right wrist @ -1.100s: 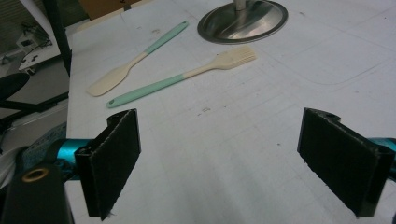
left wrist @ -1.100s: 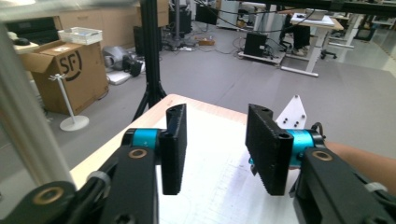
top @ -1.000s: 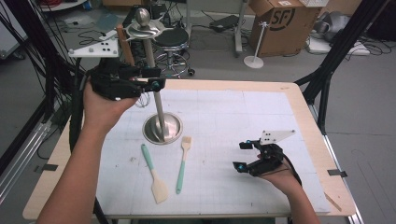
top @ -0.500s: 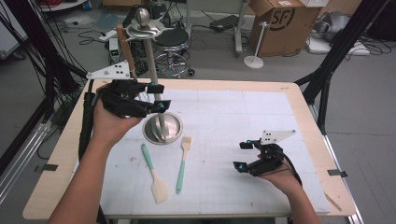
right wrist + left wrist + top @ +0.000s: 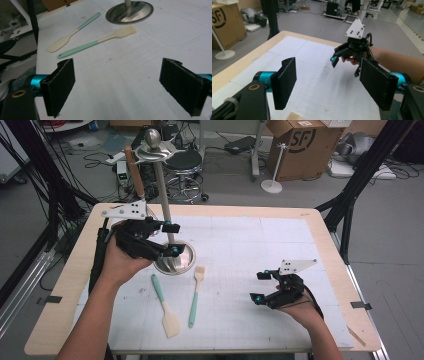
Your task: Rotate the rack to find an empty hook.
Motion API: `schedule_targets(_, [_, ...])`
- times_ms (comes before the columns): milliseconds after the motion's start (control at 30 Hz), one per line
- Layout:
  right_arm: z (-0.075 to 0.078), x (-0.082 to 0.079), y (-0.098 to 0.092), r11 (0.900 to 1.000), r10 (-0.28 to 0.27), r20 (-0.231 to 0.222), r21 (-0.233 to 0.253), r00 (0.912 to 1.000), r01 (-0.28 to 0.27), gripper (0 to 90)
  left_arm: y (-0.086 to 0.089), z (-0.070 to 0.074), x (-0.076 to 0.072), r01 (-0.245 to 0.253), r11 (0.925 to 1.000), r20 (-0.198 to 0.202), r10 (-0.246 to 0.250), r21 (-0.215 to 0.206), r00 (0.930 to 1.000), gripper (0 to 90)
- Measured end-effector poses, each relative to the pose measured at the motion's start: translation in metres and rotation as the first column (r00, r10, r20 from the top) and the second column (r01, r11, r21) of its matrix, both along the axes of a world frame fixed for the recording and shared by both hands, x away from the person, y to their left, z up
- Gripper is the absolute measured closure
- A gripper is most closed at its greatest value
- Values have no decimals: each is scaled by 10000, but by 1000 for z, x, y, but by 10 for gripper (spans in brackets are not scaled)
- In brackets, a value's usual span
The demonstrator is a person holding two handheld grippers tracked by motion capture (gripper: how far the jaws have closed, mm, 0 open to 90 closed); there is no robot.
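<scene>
A metal stand, a thin pole (image 5: 162, 195) on a round shiny base (image 5: 182, 262), rises at the table's left middle. My left gripper (image 5: 173, 239) hovers open just left of the pole, above the base; the left gripper view (image 5: 329, 80) has bare mat between its jaws. A teal-handled spatula (image 5: 162, 305) and a teal-handled brush (image 5: 195, 295) lie side by side in front of the base. My right gripper (image 5: 258, 287) rests open and holds nothing at the front right. Its own view (image 5: 125, 85) faces the brush (image 5: 97, 42), the spatula (image 5: 75, 31) and the base (image 5: 129, 12).
A white gridded mat (image 5: 260, 240) covers most of the wooden table (image 5: 330, 245). Beyond the far edge stand a stool (image 5: 182, 162) and a cardboard box (image 5: 295, 140). Black frame legs (image 5: 350, 195) rise at the right.
My left gripper has come down and slightly right, from high beside the pole to just above the base. The right gripper has stayed put.
</scene>
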State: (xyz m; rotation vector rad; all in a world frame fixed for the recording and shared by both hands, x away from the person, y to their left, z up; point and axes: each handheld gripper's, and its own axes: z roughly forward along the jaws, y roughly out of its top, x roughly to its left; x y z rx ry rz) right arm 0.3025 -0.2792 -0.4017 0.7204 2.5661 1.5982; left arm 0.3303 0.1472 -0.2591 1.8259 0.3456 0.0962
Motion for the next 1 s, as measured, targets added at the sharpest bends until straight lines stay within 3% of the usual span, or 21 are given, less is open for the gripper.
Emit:
schedule_targets(400, [0,0,0,10000,9,16,-37,10000,-9,126,0,-28,-6,-81,9999,-248,78,-84,9997,275])
schedule_targets(667, [0,0,0,10000,-4,15,-30,10000,4,126,-3,-66,-14,-377,9987,-498,359,-353,9981,241])
schedule_targets(800, [0,0,0,10000,12,17,-59,10000,-12,126,-6,-80,-19,-573,9983,-509,565,-144,9971,218])
schedule_targets(900, [0,-1,0,10000,-12,16,-44,10000,12,126,-7,-89,-24,-527,9983,-457,514,-261,9976,214])
schedule_targets(1000, [0,0,-1,10000,-36,26,-18,10000,36,126,-10,-95,-25,-531,9986,-584,531,13,9969,210])
